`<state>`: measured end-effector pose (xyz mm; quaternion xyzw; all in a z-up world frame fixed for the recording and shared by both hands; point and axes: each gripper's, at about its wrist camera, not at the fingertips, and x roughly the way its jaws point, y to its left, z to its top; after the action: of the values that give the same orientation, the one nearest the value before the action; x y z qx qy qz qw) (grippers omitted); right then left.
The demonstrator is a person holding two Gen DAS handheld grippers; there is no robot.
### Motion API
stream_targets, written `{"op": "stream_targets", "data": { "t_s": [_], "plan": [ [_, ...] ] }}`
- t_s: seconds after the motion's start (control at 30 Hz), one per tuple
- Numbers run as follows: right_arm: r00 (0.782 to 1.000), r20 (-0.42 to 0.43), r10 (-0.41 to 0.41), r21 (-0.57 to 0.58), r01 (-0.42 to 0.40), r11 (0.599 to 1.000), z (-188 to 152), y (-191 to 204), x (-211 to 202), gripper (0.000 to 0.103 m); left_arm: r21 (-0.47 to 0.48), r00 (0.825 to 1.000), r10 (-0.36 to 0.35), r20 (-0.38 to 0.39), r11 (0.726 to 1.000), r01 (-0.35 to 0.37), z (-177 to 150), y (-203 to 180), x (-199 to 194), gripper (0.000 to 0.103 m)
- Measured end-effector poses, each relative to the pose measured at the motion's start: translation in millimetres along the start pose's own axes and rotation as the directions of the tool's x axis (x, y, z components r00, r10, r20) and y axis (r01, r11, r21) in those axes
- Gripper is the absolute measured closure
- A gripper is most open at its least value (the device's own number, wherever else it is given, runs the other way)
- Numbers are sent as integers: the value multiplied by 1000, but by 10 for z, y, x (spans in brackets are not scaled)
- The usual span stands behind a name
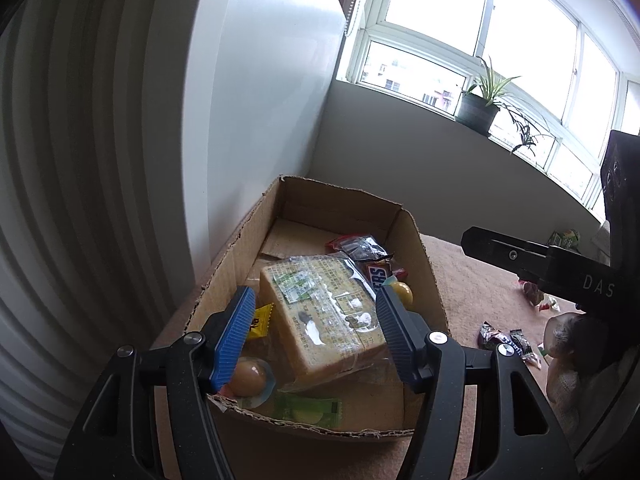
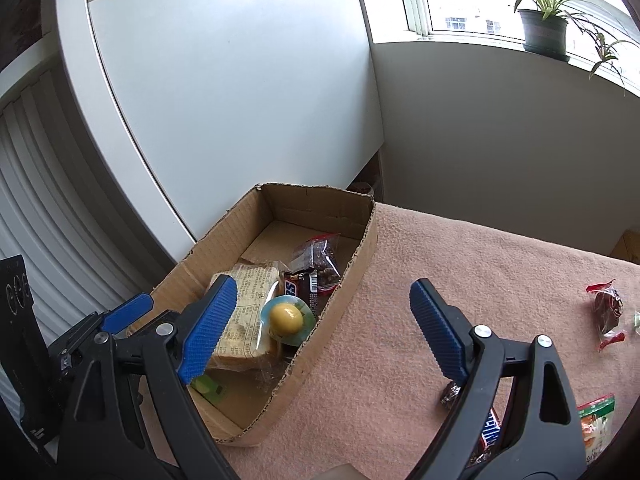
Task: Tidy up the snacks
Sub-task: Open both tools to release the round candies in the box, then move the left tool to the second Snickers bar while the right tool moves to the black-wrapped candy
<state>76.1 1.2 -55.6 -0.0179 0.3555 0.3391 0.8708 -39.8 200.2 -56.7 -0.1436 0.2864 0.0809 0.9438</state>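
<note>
Cardboard forms the open box point(image 1: 416, 240) that fills the lower middle of the left wrist view, standing on a pink cloth-covered counter point(image 1: 472, 280) beside a white cabinet. Left gripper point(image 1: 316, 320) points down into the box with its jaws standing wide and nothing gripped; the wrapped bread loaf point(image 1: 320, 304) lies between and just beyond them, apart from both blue pads. Counted in the box from left to right: one yellow candy packet point(image 1: 260, 322), two jelly cups with yellow centres point(image 1: 250, 376), one green sachet point(image 1: 308, 408), one loaf, one chocolate bar point(image 1: 378, 274) and one clear bag of dark snacks point(image 1: 360, 246). On the right of that view, two small dark wrappers point(image 1: 508, 340) lie on the cloth. In the right wrist view the right gripper point(image 2: 324, 312) also tilts downward, jaws wide and holding nothing, straddling the box's right wall; a red-ended packet point(image 2: 608, 312) lies at the far right.
</note>
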Motion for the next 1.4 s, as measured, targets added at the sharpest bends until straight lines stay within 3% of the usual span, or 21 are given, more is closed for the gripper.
{"op": "stream_targets", "data": {
  "t_s": [0.5, 0.93, 1.17, 1.4],
  "plan": [
    [999, 29, -42, 59, 40, 997, -150, -655, -524, 12, 70, 998, -58, 7, 996, 58, -6, -531, -3, 40],
    [994, 21, -112, 143, 108, 984, -432, -1351, -862, 12, 110, 992, -118, -37, 986, 122, -68, -1046, 89, 40],
    [989, -24, -144, 196, 146, 970, -630, -1750, -891, 12, 124, 970, -195, -144, 969, 213, -237, -1466, 303, 40],
    [997, -59, -54, 317, 70, 946, -711, -2039, -831, 15, 86, 942, -221, -251, 965, 249, -376, -1745, 573, 40]
  ]
}}
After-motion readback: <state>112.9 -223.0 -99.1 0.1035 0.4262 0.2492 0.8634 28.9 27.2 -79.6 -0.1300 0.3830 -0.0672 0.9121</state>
